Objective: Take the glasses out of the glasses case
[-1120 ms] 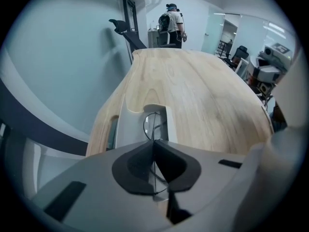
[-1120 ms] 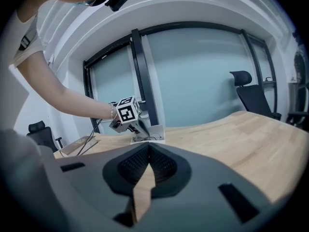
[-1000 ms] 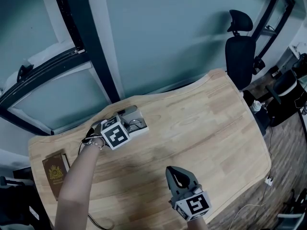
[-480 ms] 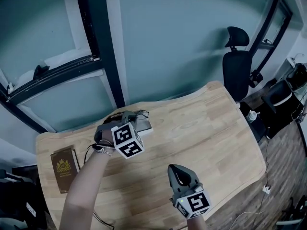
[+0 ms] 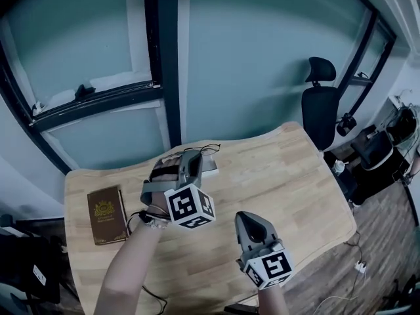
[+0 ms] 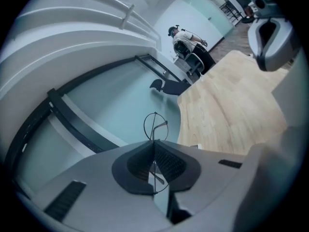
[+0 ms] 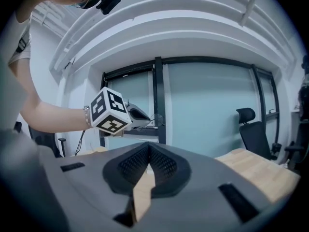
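My left gripper (image 5: 196,156) is held up above the wooden table (image 5: 282,176), shut on a thin wire-framed pair of glasses (image 5: 211,149). In the left gripper view the glasses (image 6: 154,125) stick out past the closed tips of the left gripper (image 6: 154,142), one round lens rim in the air. The pale glasses case (image 5: 211,168) lies on the table just below and beyond that gripper. My right gripper (image 5: 252,228) hovers nearer to me, to the right, shut with nothing in it. In the right gripper view its jaws (image 7: 148,147) meet, and the left gripper's marker cube (image 7: 110,111) shows ahead.
A brown booklet (image 5: 107,214) lies at the table's left end. A black office chair (image 5: 321,107) stands beyond the far right corner. Glass wall panels with dark frames (image 5: 167,64) stand behind the table. A cable (image 5: 151,294) hangs at the near edge.
My left gripper has risen from the case, carrying the glasses up with it. My right gripper has also lifted a little. The case stays on the table.
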`<state>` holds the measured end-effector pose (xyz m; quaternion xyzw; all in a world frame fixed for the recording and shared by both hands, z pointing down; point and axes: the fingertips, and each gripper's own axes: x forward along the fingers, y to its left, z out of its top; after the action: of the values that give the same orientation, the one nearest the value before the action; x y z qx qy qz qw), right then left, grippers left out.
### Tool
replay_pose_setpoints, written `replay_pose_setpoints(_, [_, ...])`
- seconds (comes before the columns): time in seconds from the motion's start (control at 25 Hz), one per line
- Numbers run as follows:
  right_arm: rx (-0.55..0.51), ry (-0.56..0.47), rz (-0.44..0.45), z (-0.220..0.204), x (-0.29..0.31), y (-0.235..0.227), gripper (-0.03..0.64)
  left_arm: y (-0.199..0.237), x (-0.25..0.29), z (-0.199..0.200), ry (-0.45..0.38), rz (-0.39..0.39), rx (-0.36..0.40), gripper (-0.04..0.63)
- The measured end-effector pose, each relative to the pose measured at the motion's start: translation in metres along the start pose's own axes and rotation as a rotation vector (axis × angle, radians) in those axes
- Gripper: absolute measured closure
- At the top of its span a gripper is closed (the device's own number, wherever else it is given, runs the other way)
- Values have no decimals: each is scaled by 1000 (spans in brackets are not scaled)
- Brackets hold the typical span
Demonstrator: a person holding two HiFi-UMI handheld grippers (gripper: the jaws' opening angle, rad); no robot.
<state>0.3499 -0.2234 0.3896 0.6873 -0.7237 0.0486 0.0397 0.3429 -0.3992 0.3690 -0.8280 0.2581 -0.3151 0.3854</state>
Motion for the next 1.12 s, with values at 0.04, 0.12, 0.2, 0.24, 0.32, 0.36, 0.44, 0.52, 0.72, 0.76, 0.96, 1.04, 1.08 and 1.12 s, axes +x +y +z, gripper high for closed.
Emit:
replay_pose_setpoints(0.04, [-10,-12,2,7,-4,7,606,2,-15,3,-20,17,-26,574])
replay_pose_setpoints(0.12, [-27,-35,1,19,-13,21,606,7,-47,6,-55,49,-70,574])
replay_pose_setpoints(0.2, [-42,-58,-6,30,-22,35,606,11,-79,7,-86,86,-105,572])
replay_pose_setpoints(0.24, [-48,-71,-11,35,-27,42,606,14,-95,6,-100,106,-124,574])
replay_pose_setpoints(0.32, [-59,-94,-24,46,-37,56,606,21,-128,2,-130,146,-174,574])
replay_pose_setpoints(0.36, [-63,-106,-32,51,-43,63,606,24,-145,-1,-147,165,-205,574])
replay_pose_setpoints(0.44, [-73,-132,-48,60,-55,79,606,31,-179,-7,-191,190,-274,572])
replay_pose_setpoints(0.52, [-86,-159,-65,68,-66,96,606,34,-211,-15,-243,198,-355,574])
replay_pose_setpoints(0.72, [-103,-213,-104,83,-93,135,606,37,-279,-31,-365,178,-583,574])
replay_pose_setpoints(0.76, [-105,-223,-114,87,-98,141,606,39,-290,-33,-391,174,-628,574])
replay_pose_setpoints(0.96, [-175,-249,-135,103,-118,165,606,41,-336,-37,-523,151,-794,574])
replay_pose_setpoints(1.04, [-214,-254,-143,109,-124,169,606,41,-349,-39,-560,154,-850,574])
replay_pose_setpoints(1.08, [-226,-259,-146,113,-127,170,606,42,-355,-39,-578,156,-877,574])
replay_pose_setpoints(1.12, [-235,-266,-148,117,-129,170,606,42,-361,-39,-593,159,-897,574])
